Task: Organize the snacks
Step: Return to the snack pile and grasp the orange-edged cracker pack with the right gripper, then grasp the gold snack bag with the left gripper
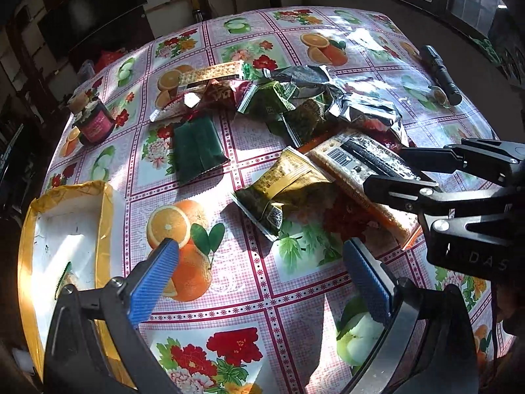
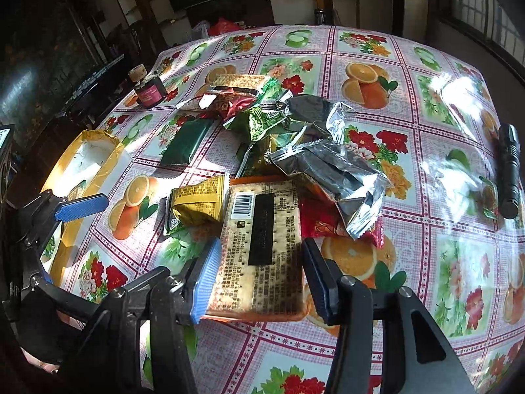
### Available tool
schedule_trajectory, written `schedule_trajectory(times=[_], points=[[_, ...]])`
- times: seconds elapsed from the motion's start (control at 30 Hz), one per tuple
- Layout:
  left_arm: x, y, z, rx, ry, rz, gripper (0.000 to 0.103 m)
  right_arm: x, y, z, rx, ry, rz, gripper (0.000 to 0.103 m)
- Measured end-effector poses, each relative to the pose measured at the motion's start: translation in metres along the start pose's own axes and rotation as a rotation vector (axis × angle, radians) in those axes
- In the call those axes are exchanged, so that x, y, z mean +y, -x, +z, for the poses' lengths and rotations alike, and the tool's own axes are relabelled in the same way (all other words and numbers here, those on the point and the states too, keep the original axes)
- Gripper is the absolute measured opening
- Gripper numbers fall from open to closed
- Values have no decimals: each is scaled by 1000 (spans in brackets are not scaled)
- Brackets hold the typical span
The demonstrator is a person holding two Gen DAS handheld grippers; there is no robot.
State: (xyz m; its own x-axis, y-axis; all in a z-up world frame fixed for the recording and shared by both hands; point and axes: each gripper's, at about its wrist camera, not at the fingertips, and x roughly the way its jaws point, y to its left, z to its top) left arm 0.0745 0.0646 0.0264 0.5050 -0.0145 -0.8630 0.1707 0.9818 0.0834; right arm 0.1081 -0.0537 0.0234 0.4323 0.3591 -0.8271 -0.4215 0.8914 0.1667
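A long cracker pack [image 2: 262,229] with a barcode lies at the near edge of a snack pile, and my right gripper [image 2: 261,246] is shut on its near end, one pad on each long side. In the left wrist view the same right gripper [image 1: 387,169] reaches in from the right onto the cracker pack [image 1: 354,161]. My left gripper [image 1: 262,249] hangs open over bare tablecloth with nothing between its blue pads. A gold snack packet [image 1: 282,190] lies just beyond it, beside the cracker pack. A yellow-rimmed white box [image 1: 105,216] stands to its left.
The pile holds silver packets [image 2: 328,170], a red packet [image 2: 323,220] and a dark green packet [image 1: 197,147]. A dark jar [image 1: 95,121] stands at the far left, a black flashlight [image 2: 508,170] at the right edge of the flowered tablecloth [image 1: 249,298].
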Motion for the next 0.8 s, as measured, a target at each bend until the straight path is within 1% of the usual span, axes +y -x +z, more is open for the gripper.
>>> schedule_trajectory(times=[0.1, 0.13, 0.17, 0.23, 0.27, 0.37, 0.43, 0.5, 0.57, 0.6, 0.63, 0.67, 0.73, 0.77, 0.8], points=[[-1, -9, 8, 15, -22, -3, 100, -4, -3, 3, 19, -18, 24, 54], [-3, -11, 11, 17, -33, -1, 100, -4, -5, 2, 33, -21, 36, 57], [-4, -13, 14, 21, -42, 0, 100, -4, -5, 1, 39, -18, 39, 58], [-7, -20, 20, 42, -75, -2, 100, -5, -6, 1, 36, -11, 30, 58], [-9, -24, 23, 51, -94, 7, 100, -7, -7, 1, 39, -6, 25, 54], [-17, -36, 29, 73, -141, 21, 100, -11, -5, -1, 42, 10, 35, 53], [-21, -42, 33, 81, -162, 31, 100, -19, 0, -6, 36, -1, 25, 53], [-22, -44, 37, 75, -164, 14, 100, -30, 9, -13, 19, -35, 26, 53], [-21, -46, 39, 81, -152, -7, 99, -44, 17, -21, 11, -77, 49, 53], [-22, -47, 40, 82, -145, -22, 96, -49, 22, -25, 6, -94, 57, 53], [-23, -46, 41, 82, -139, -40, 88, -54, 26, -29, -2, -109, 59, 53], [-23, -45, 41, 82, -135, -64, 82, -58, 31, -32, -9, -123, 53, 53], [-28, -41, 40, 77, -141, -76, 60, -65, 40, -38, -30, -151, 54, 53], [-30, -39, 38, 76, -148, -77, 54, -66, 45, -40, -37, -161, 55, 53], [-33, -37, 36, 77, -151, -81, 44, -68, 49, -42, -45, -167, 54, 53]])
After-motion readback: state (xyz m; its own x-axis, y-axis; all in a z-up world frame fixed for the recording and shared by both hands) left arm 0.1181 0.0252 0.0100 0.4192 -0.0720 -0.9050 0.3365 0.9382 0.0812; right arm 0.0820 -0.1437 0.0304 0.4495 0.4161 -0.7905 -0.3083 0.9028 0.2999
